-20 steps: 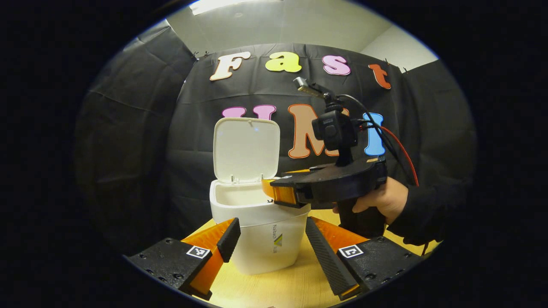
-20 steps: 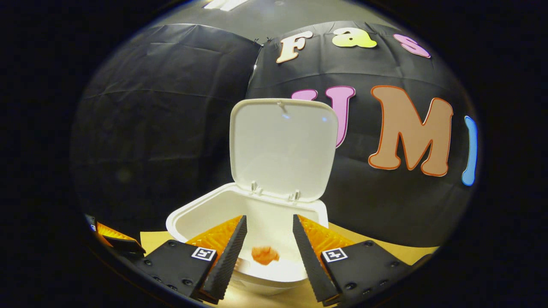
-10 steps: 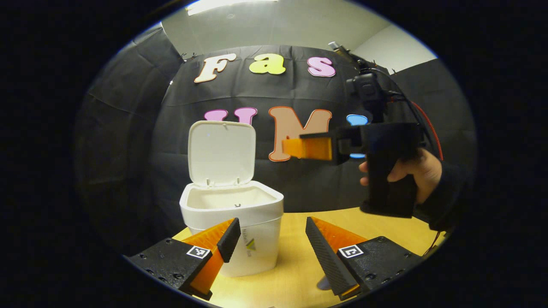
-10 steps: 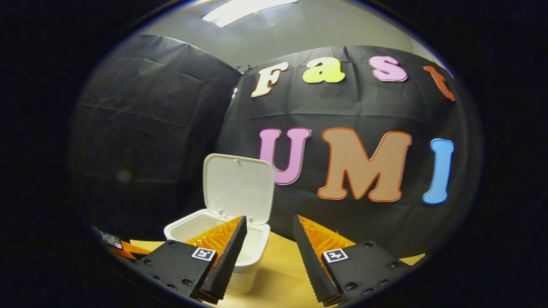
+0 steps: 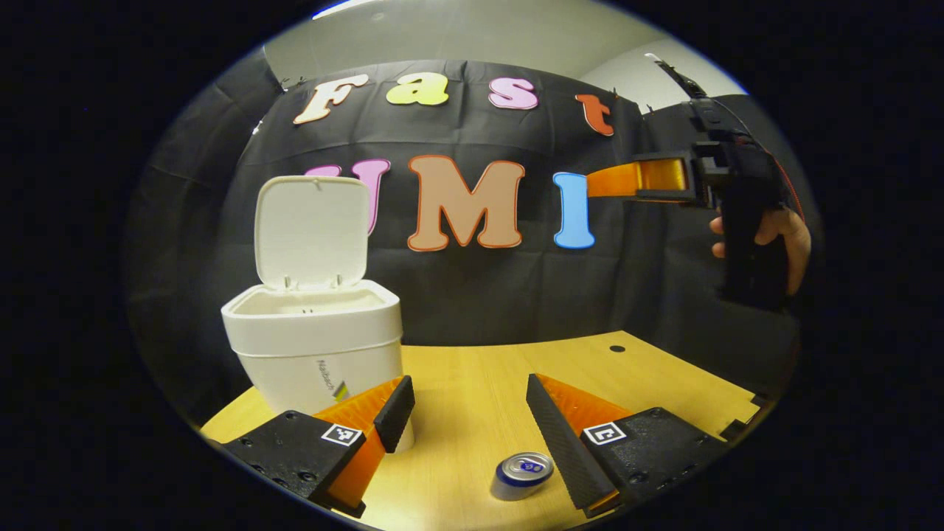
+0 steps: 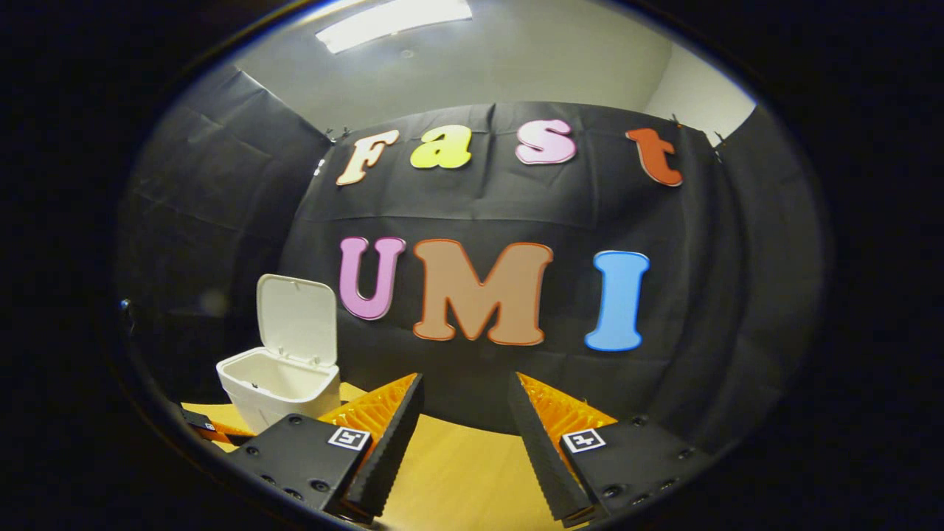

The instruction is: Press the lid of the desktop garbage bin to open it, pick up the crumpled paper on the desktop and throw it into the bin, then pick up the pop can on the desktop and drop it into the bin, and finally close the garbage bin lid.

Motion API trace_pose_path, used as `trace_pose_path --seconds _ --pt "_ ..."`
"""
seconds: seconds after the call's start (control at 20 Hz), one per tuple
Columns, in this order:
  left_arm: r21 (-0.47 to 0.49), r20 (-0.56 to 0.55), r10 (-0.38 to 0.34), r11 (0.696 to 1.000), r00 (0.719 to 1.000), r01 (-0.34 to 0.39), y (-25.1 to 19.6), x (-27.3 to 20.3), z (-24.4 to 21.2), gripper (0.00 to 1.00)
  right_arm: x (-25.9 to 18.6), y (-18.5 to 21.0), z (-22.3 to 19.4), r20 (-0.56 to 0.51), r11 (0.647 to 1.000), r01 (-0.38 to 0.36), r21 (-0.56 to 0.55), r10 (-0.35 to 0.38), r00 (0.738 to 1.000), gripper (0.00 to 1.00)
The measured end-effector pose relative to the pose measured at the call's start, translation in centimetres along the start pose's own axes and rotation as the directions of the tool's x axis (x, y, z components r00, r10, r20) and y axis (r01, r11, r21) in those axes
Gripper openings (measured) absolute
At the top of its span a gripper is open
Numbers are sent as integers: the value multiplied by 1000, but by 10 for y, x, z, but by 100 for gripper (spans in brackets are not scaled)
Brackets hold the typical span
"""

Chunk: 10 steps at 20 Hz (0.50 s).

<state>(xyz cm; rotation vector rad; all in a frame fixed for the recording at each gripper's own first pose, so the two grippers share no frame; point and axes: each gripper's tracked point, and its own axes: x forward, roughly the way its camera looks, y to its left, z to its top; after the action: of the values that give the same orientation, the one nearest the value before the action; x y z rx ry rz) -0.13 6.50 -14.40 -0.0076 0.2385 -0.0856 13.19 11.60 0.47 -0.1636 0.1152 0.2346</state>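
Fingers of left gripper (image 5: pixel 470 413) spread wide, nothing between them. Pop can (image 5: pixel 522 476) upright on wooden desktop (image 5: pixel 472 383), low in left gripper view, just beside inner edge of that gripper's right finger, whether touching not determinable; well apart from left finger. White garbage bin (image 5: pixel 313 346) at left on desktop, partly behind left finger; lid (image 5: pixel 311 231) raised upright on far hinge, interior not visible from this angle.

Fingers of right gripper (image 6: pixel 463 420) likewise spread, empty, raised above desktop with only black cloth wall (image 6: pixel 472 214) ahead. Same gripper (image 5: pixel 638 179) seen in left gripper view high at far right, held by a hand (image 5: pixel 782 240), well apart from can and bin. Bin (image 6: pixel 280 380) low left in right gripper view, left of left finger, lid (image 6: pixel 297 319) up.
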Motion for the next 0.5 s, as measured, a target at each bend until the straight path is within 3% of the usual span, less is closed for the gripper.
trace_pose_path --seconds 0.05,0.2,0.5 --pt "0 -19 -6 1000 1000 6 -6 3 -9 94 -7 -15 -11 -19 1000 28 8 -27 999 80" --pt "-1 -84 -22 1000 996 22 -21 10 -39 93 -27 -48 -46 -99 996 84 22 -81 992 80" --pt "18 -214 -29 999 976 34 -35 18 -100 93 -60 -70 -93 -214 993 112 39 -101 971 80"
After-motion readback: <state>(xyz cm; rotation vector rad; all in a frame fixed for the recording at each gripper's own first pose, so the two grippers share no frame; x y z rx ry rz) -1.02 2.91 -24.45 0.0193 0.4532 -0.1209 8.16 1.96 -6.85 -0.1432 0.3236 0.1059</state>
